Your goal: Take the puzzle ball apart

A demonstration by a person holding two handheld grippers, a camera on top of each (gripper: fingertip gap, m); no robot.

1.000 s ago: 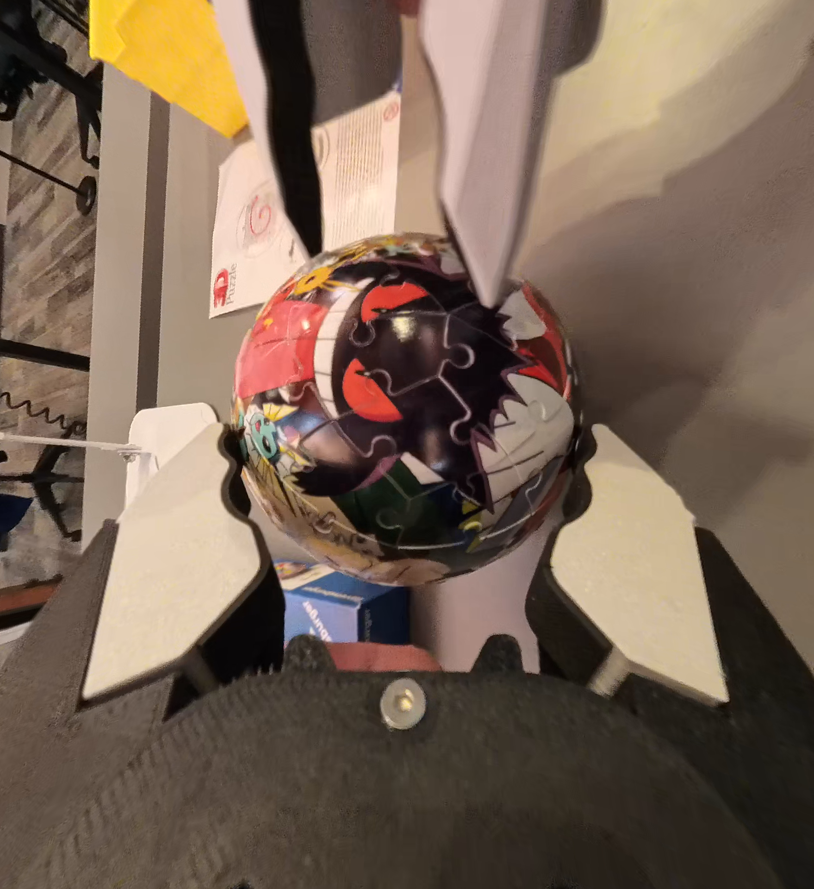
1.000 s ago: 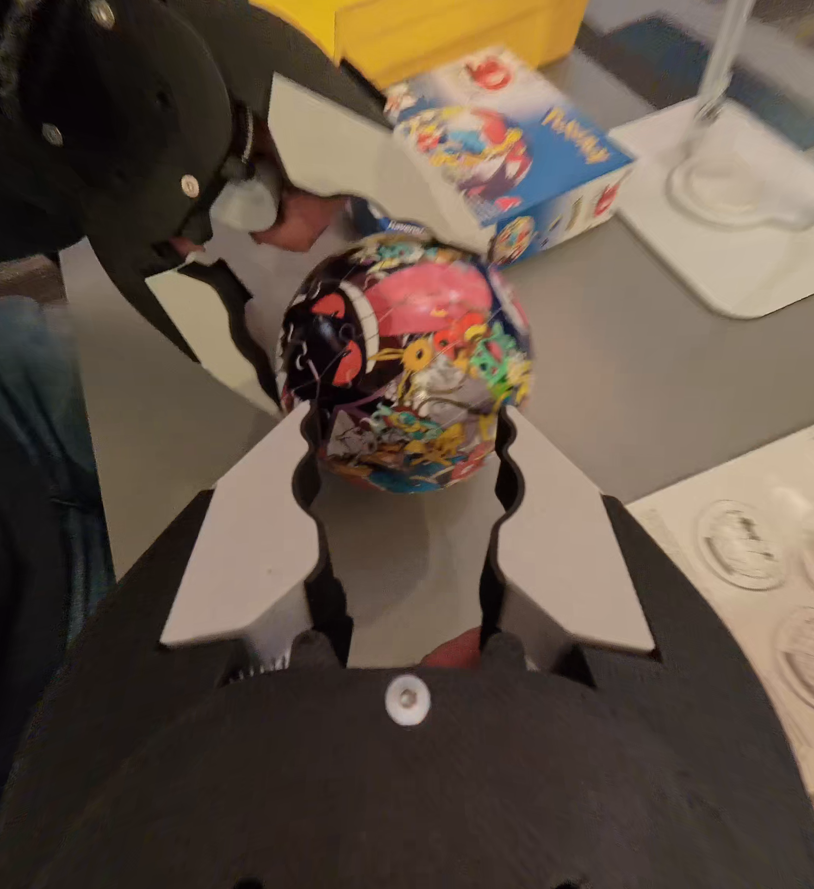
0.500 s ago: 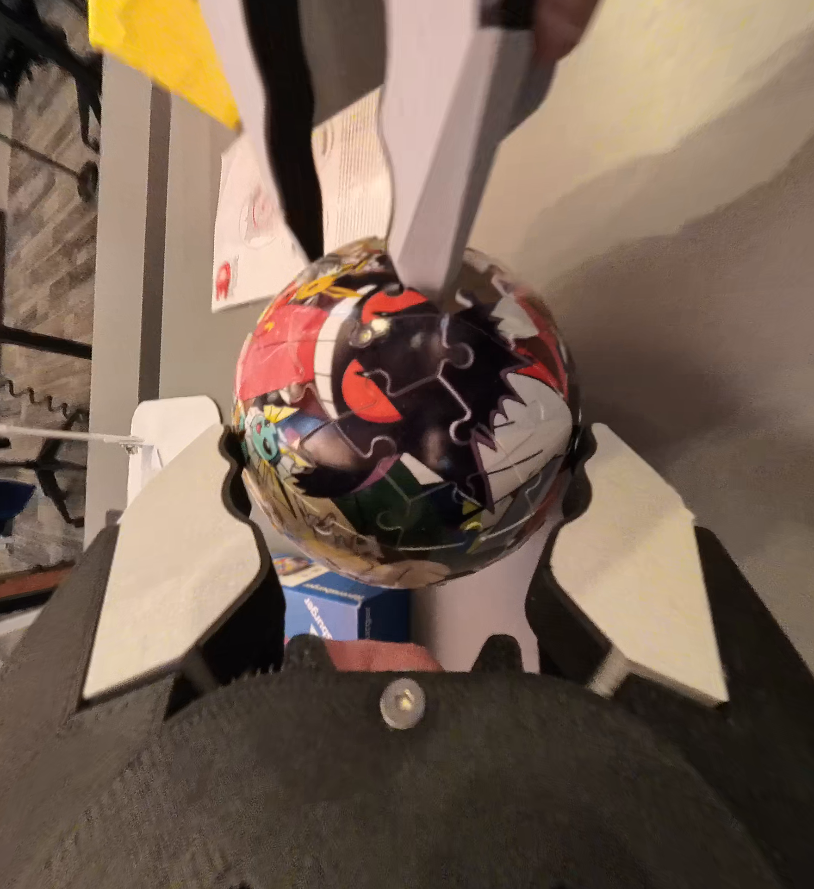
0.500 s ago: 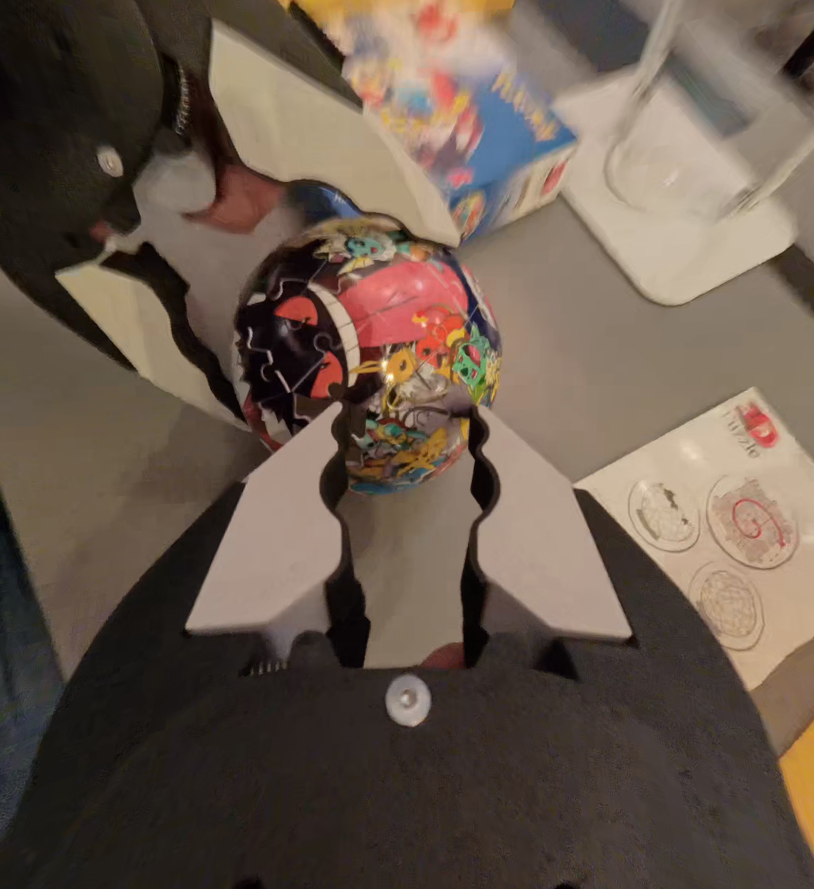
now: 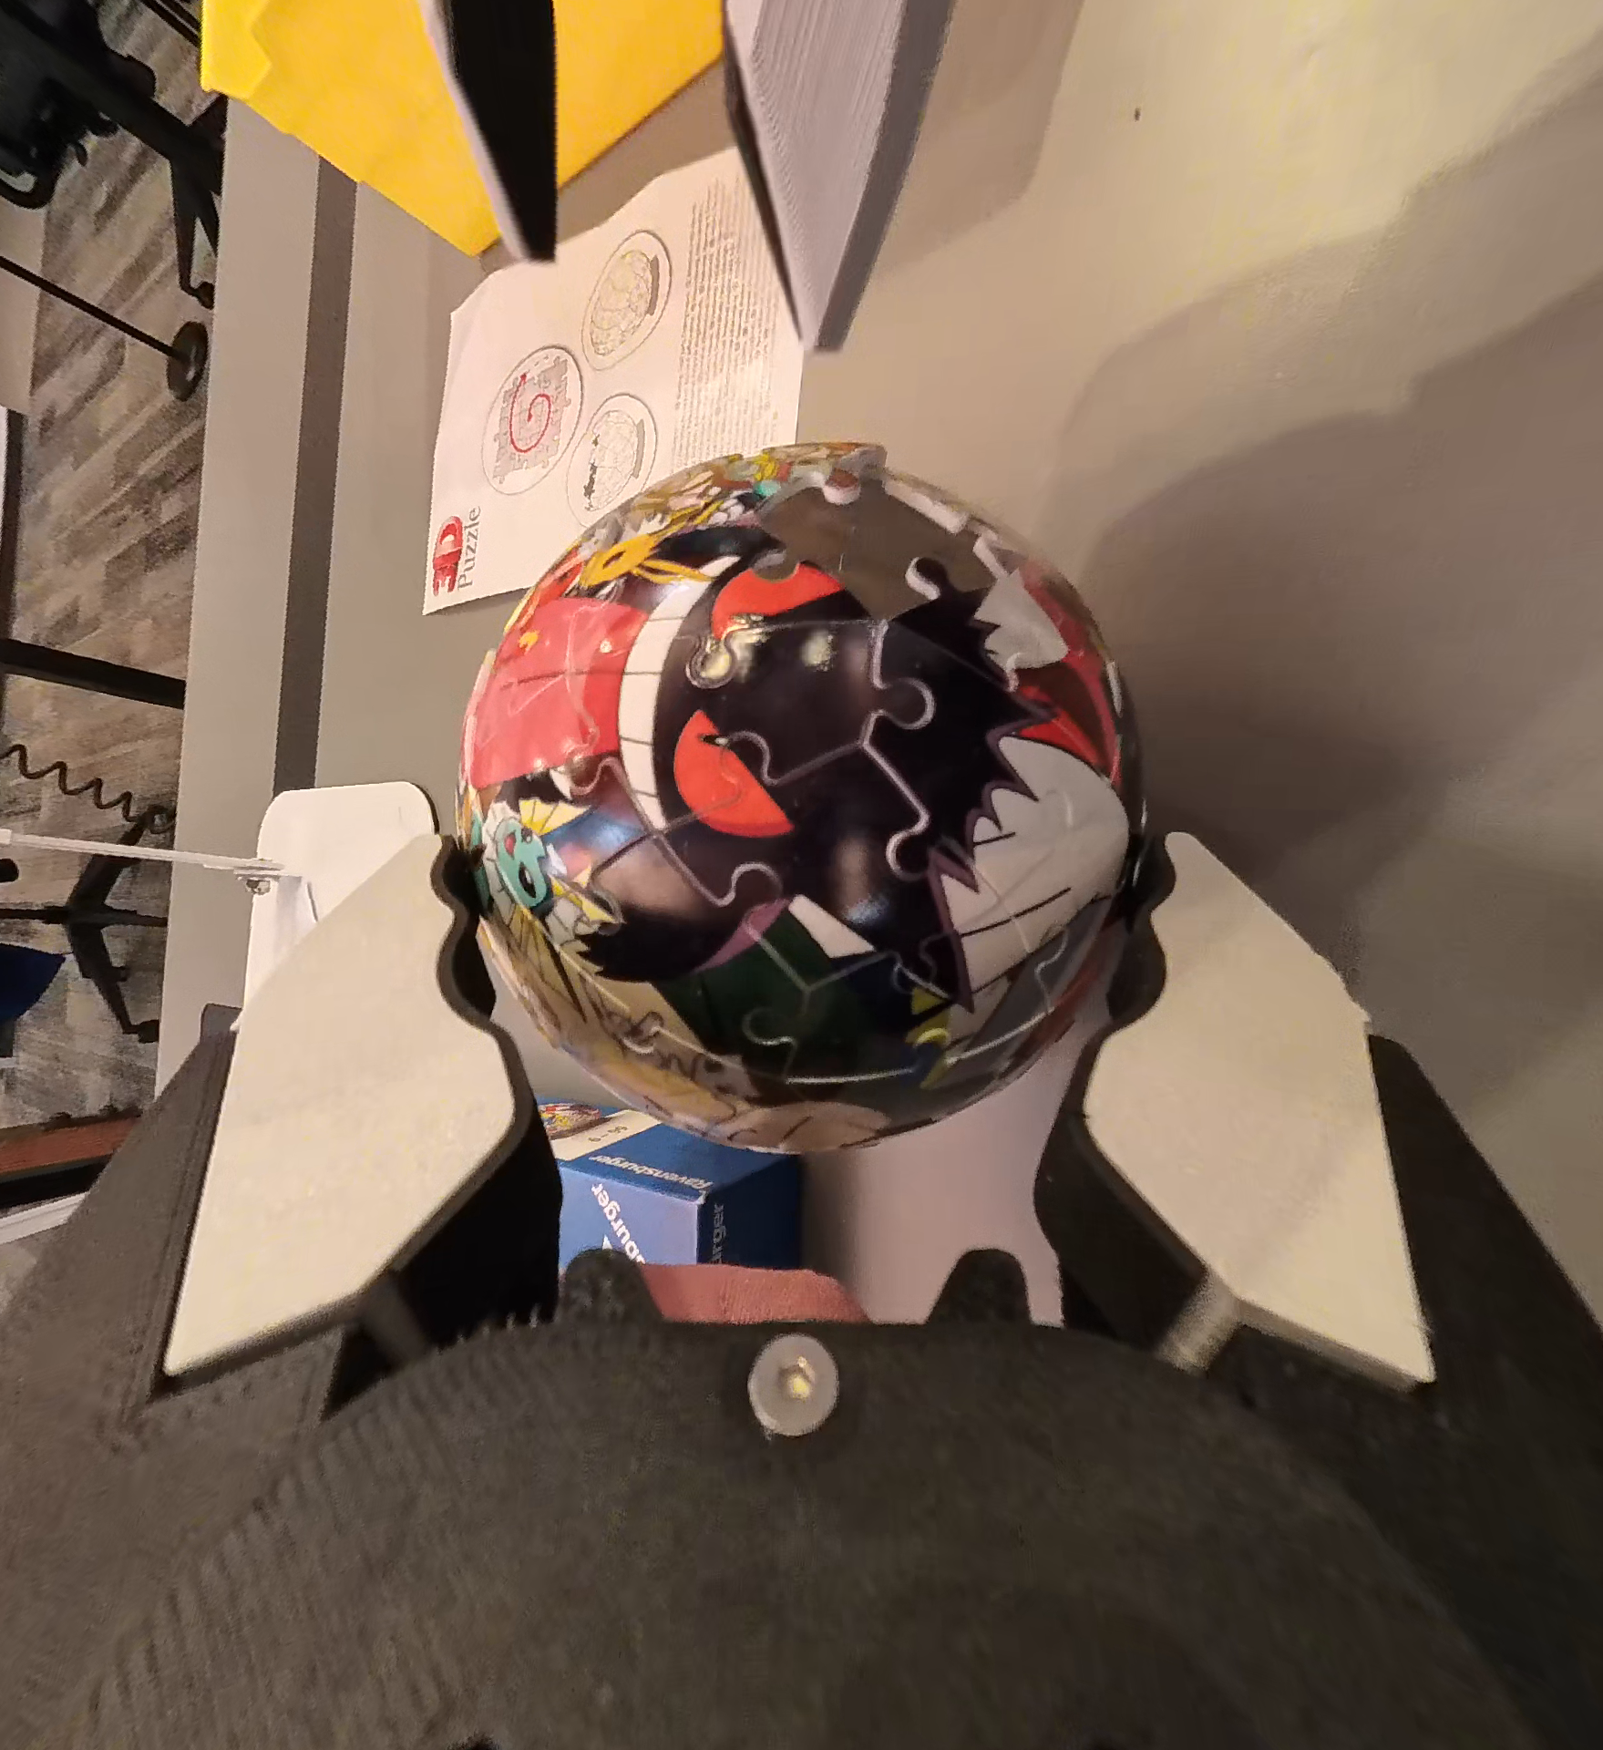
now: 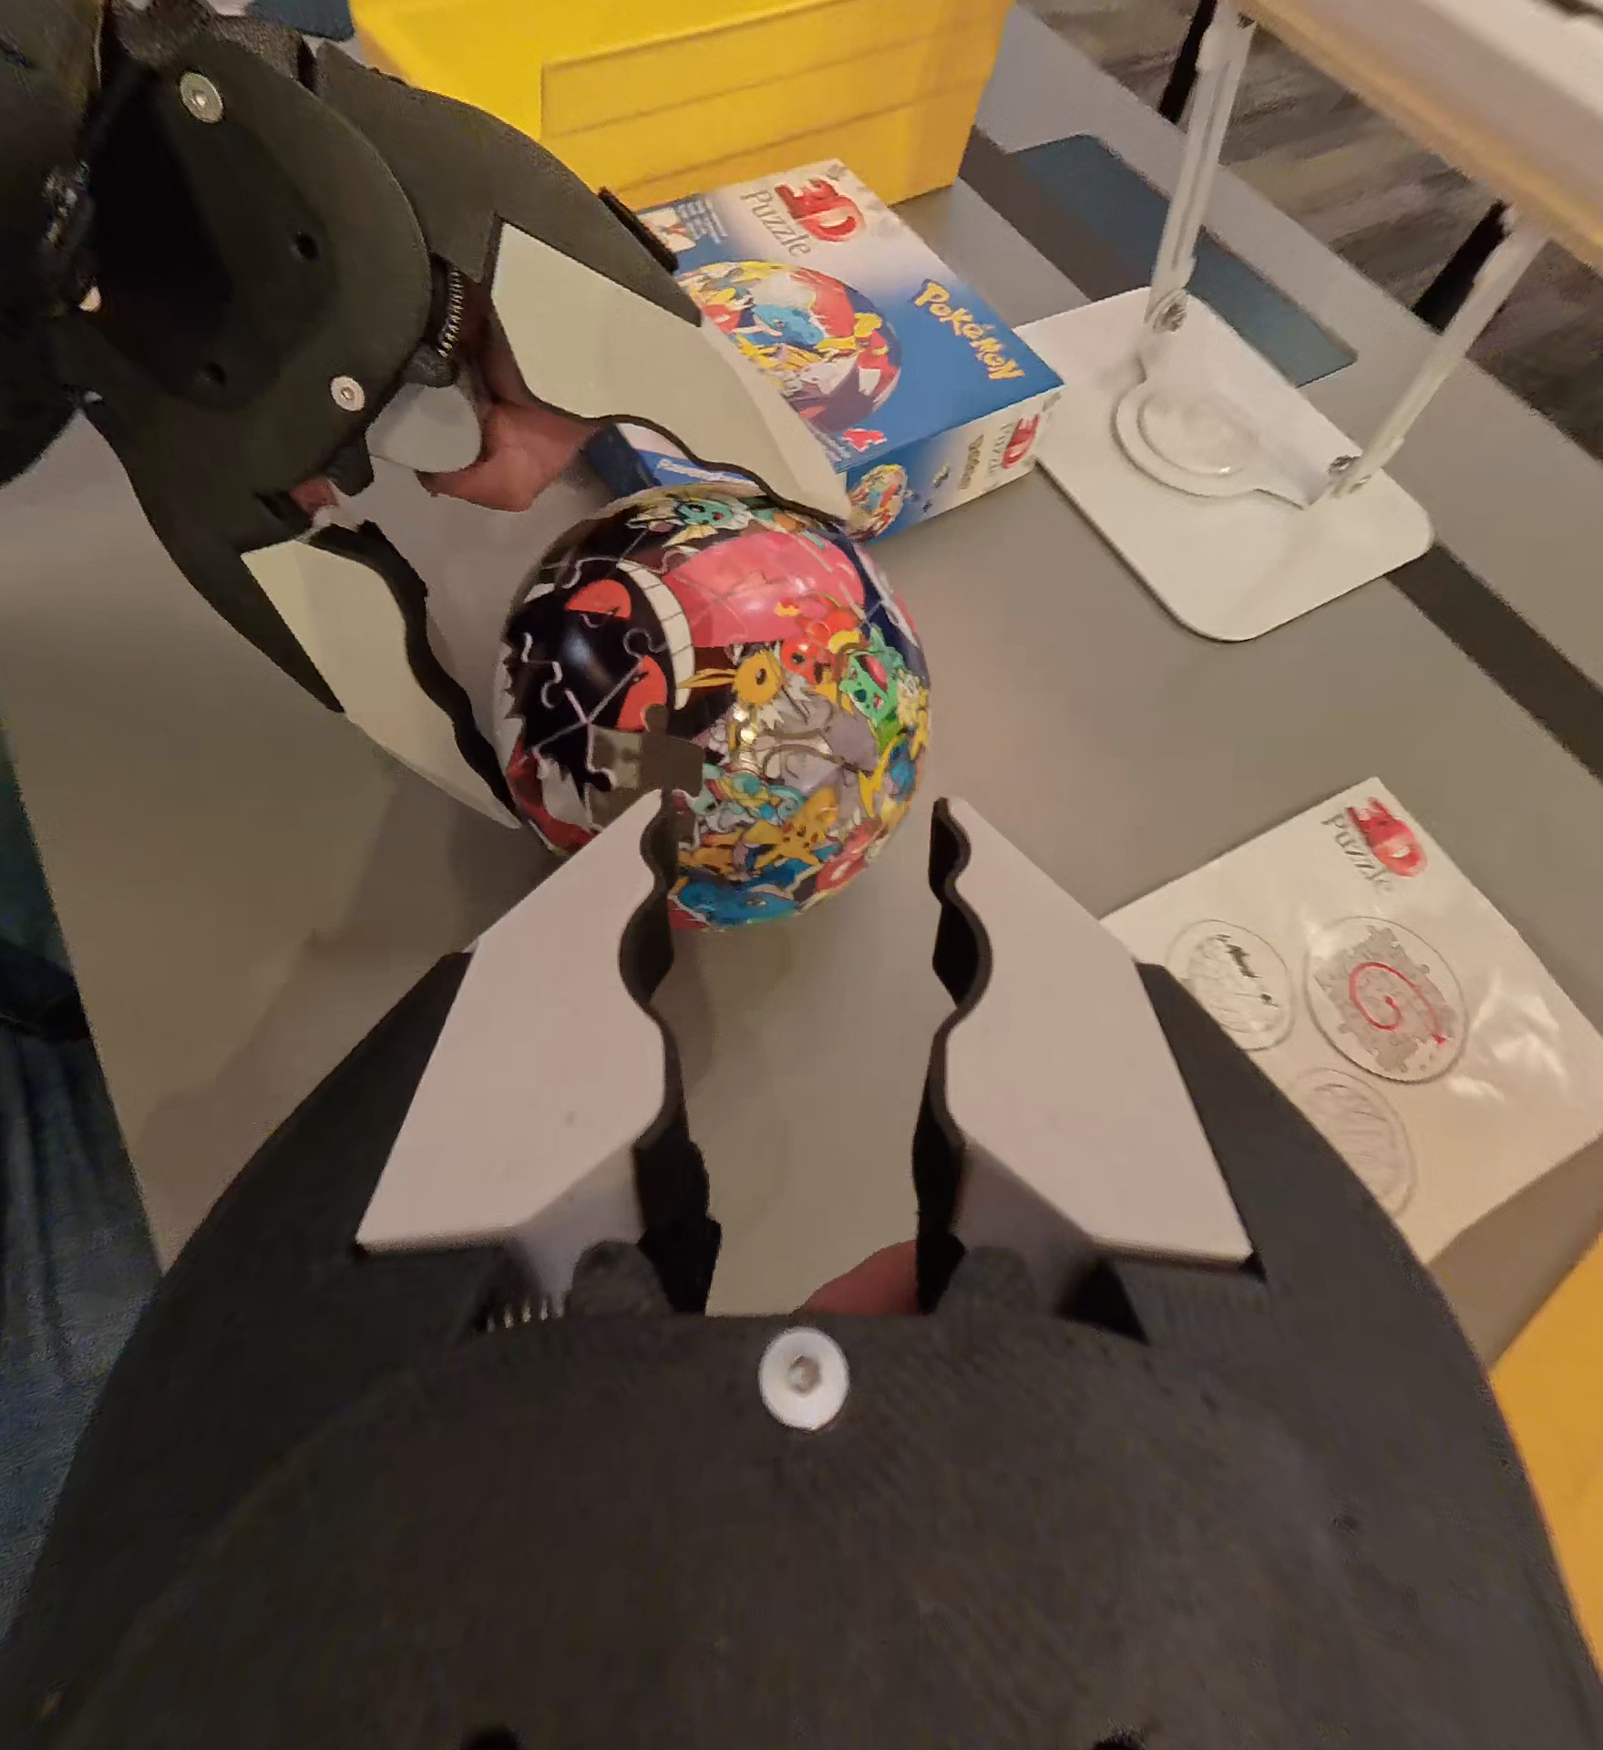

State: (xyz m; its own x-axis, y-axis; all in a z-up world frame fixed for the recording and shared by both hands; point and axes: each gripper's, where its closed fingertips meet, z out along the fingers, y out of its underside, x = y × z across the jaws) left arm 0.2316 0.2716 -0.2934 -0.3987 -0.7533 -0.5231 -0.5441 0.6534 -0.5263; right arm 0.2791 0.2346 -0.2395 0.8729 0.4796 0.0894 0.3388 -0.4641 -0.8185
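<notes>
1. Puzzle ball (image 5: 802,814) sits clamped between the two fingers of my left tool (image 5: 792,852), held just above the grey surface (image 6: 1110,720); I can't tell if it touches down.
2. Left tool fingers (image 5: 343,1070) press on opposite sides of the ball, pinching it at its widest part.
3. Ball shows one piece pushed inward near its top in the left wrist view, leaving a grey jigsaw-shaped gap (image 5: 859,549); the same gap shows in the right wrist view (image 6: 636,758).
4. Right tool (image 6: 797,824) is spread, nothing between its fingers, tips just beside the ball; the left-hand tip sits right by the gap.
5. Right tool also shows in the left wrist view at the top edge (image 5: 674,256), apart from the ball.
6. Blue puzzle box (image 6: 882,322) lies on the surface behind the ball, near the left tool.
7. White instruction sheet (image 6: 1365,1004) lies flat on the surface to the right of the ball.
8. Yellow bin (image 6: 731,76) stands at the far end behind the box.
9. White stand base (image 6: 1252,530) rests on the surface right of the box.
</notes>
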